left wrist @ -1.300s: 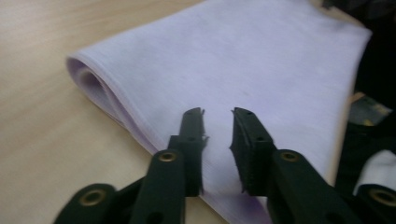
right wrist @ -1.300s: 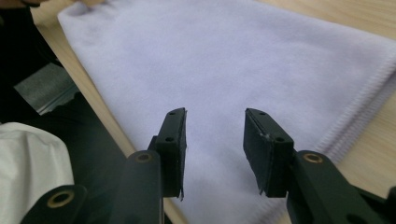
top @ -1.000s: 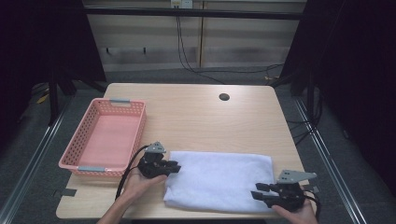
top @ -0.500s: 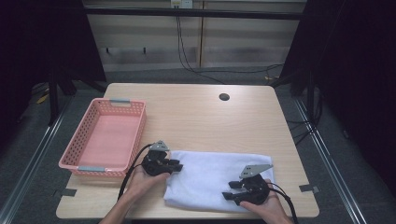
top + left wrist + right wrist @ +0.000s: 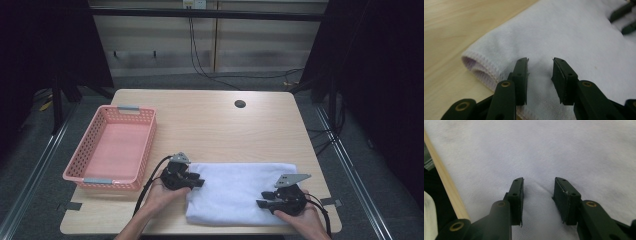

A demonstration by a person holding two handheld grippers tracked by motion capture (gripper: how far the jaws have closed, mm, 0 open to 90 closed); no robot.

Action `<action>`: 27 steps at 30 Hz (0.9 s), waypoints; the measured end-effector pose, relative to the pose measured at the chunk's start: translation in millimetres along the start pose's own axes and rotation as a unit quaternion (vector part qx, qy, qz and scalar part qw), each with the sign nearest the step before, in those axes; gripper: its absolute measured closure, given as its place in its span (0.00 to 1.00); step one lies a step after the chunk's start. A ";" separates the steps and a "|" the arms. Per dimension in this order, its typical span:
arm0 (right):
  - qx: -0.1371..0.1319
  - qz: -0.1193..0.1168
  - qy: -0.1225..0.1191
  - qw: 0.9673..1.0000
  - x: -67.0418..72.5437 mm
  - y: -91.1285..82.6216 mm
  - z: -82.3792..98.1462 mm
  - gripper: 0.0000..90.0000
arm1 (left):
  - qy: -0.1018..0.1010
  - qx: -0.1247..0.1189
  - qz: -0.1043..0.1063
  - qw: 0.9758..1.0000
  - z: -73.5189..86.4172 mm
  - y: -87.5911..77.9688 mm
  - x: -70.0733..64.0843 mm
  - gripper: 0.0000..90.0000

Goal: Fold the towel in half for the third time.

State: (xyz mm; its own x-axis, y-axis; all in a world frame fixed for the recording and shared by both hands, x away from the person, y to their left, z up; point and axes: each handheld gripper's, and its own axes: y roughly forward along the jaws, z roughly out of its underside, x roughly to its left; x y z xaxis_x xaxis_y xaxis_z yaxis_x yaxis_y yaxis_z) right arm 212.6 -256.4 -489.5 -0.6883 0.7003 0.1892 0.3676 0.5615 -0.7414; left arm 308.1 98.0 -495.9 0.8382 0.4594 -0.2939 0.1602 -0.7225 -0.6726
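A white folded towel (image 5: pixel 235 187) lies near the table's front edge. My left gripper (image 5: pixel 199 182) rests at the towel's left end, its jaws just having opened wider. In the left gripper view its jaws (image 5: pixel 540 67) stand apart over the towel (image 5: pixel 574 37) beside the folded hem, with cloth below the gap and no pad pressing. My right gripper (image 5: pixel 260 204) sits on the towel's right front part, its jaws just having closed somewhat. In the right gripper view they (image 5: pixel 539 187) remain apart, a slight ridge of towel (image 5: pixel 536 150) lying between them.
A pink plastic basket (image 5: pixel 80 172) stands at the table's left side. A round cable hole (image 5: pixel 240 104) is at the back of the table (image 5: pixel 210 125). The table's front edge (image 5: pixel 446 182) runs close behind my right gripper.
My right gripper came in from the towel's right end leftward onto the cloth, then drew back slightly to the right. The left gripper stayed at the left end with its jaws a bit wider.
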 end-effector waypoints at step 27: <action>0.016 -0.121 -0.124 0.985 125.1 97.4 -78.8 0.33 | -0.042 -0.063 -0.039 0.996 -17.6 -21.4 26.7 0.56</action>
State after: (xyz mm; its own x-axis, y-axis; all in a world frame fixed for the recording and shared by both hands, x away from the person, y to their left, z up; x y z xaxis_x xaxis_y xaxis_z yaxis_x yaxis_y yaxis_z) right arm 211.6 -79.3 -487.3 -0.8861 0.4165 0.2033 0.1570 0.6825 -0.7138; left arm 336.3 116.6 -477.4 0.7748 0.5542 -0.3042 0.2913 -0.7401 -0.6061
